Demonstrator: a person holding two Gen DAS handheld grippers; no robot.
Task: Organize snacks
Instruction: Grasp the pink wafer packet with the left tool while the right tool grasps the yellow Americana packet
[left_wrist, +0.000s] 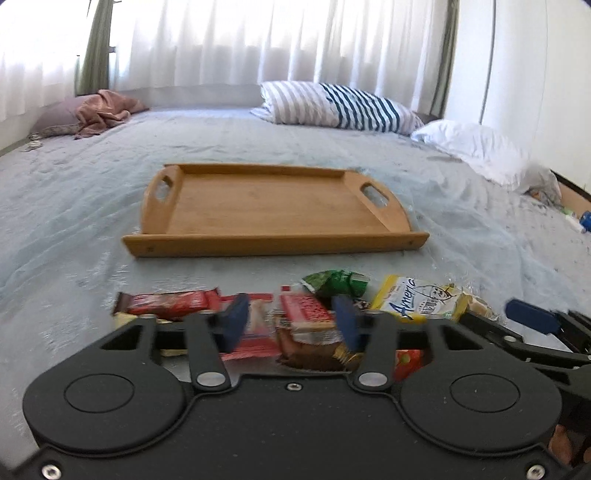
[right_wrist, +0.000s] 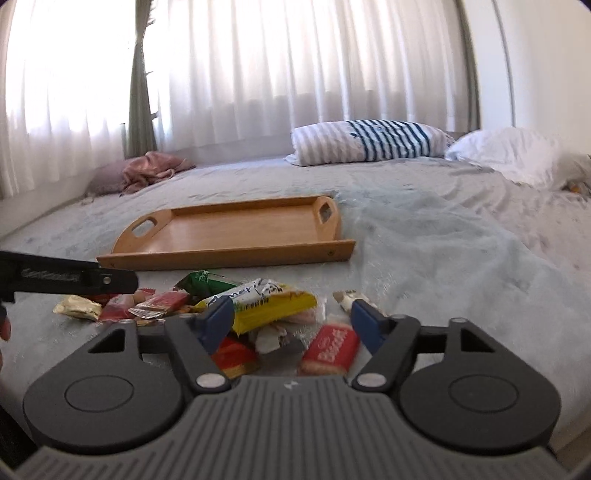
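Observation:
A pile of wrapped snacks lies on the bed in front of a bare wooden tray (left_wrist: 275, 242), which also shows in the right wrist view (right_wrist: 229, 254). My left gripper (left_wrist: 291, 323) is open over the pile, its blue fingers on either side of a red and brown bar (left_wrist: 310, 321); a long red bar (left_wrist: 166, 302), a green packet (left_wrist: 338, 282) and a yellow packet (left_wrist: 417, 299) lie around it. My right gripper (right_wrist: 295, 325) is open over a yellow packet (right_wrist: 266, 302) and a red biscuit pack (right_wrist: 328, 349), holding nothing.
The grey-blue bed cover (left_wrist: 74, 221) spreads all around. A striped pillow (left_wrist: 340, 107), a white pillow (left_wrist: 476, 147) and a pink cloth (left_wrist: 103, 110) lie at the far side below white curtains. The left gripper's arm (right_wrist: 66, 278) reaches in at the right view's left.

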